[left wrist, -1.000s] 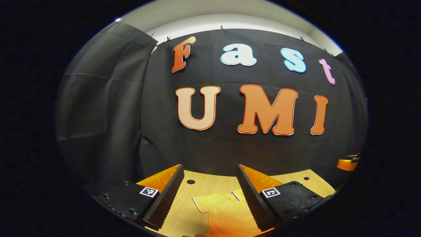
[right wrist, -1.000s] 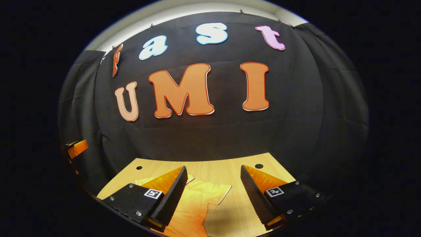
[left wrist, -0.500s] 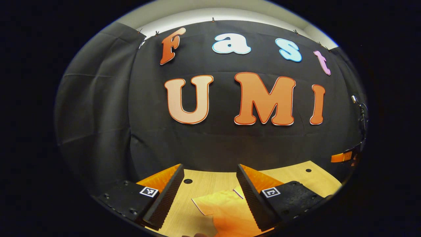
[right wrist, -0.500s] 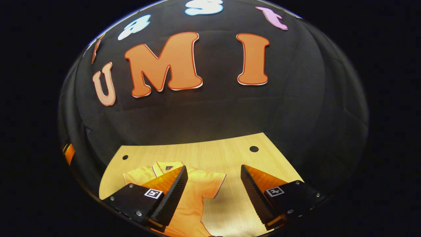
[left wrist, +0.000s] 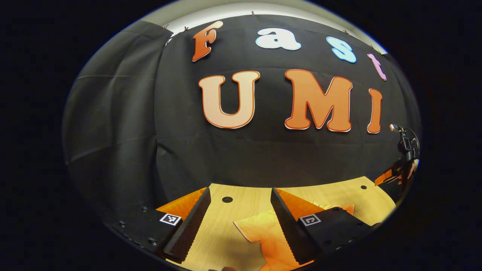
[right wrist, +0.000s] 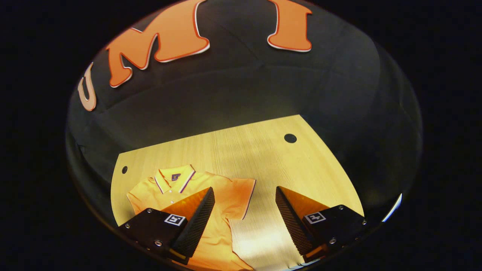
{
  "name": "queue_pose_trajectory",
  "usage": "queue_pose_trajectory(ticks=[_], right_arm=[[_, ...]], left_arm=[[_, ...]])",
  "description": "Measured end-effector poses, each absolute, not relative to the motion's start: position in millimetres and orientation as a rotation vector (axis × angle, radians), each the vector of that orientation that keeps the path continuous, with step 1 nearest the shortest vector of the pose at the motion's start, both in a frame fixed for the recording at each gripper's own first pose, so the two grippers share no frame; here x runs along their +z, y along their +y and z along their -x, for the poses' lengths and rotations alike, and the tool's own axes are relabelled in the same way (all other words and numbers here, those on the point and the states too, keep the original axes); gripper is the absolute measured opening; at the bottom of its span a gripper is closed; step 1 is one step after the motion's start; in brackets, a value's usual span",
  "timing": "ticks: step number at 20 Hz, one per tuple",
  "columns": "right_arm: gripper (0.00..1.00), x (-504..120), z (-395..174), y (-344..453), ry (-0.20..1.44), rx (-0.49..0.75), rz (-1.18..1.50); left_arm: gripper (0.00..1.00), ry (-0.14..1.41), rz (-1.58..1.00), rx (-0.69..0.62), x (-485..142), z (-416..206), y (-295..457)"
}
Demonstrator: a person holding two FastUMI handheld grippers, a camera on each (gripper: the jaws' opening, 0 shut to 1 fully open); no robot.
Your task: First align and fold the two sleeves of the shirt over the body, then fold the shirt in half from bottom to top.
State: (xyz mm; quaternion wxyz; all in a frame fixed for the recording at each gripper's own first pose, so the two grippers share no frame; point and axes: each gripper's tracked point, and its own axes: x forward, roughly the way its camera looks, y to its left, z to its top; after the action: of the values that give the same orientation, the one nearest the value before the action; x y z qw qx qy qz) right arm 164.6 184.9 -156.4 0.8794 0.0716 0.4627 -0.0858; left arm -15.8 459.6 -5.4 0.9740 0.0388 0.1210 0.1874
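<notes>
While the left gripper hangs wide open and empty above one short sleeve, the orange short-sleeved polo shirt lies flat on the pale wood-grain tabletop, collar toward the black cloth wall, its long axis running from there toward the viewer. Beyond the shirt's other sleeve, the right gripper is also spread wide, gripping nothing.

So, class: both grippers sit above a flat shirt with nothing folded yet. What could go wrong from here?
1. The right gripper has its jaws open beside the right sleeve; closing there might pinch the body layer too.
2. The left gripper sees little beyond one sleeve, so the two sleeves may end up misaligned.
3. The table looks smooth; the shirt could slide.
</notes>
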Motion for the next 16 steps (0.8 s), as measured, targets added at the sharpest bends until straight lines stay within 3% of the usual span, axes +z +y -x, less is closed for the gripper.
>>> queue_pose_trajectory(ticks=[7,16], right_arm=[[0.99,-253.7,-167.8,188.7,1.223,-0.200,-0.174],[0.99,-331.1,-168.5,188.3,1.384,-0.241,-0.167]], left_arm=[[0.98,0.308,-0.060,0.412,-30.7,9.0,486.1],[0.98,0.392,-0.048,0.434,-62.5,2.2,500.6]])
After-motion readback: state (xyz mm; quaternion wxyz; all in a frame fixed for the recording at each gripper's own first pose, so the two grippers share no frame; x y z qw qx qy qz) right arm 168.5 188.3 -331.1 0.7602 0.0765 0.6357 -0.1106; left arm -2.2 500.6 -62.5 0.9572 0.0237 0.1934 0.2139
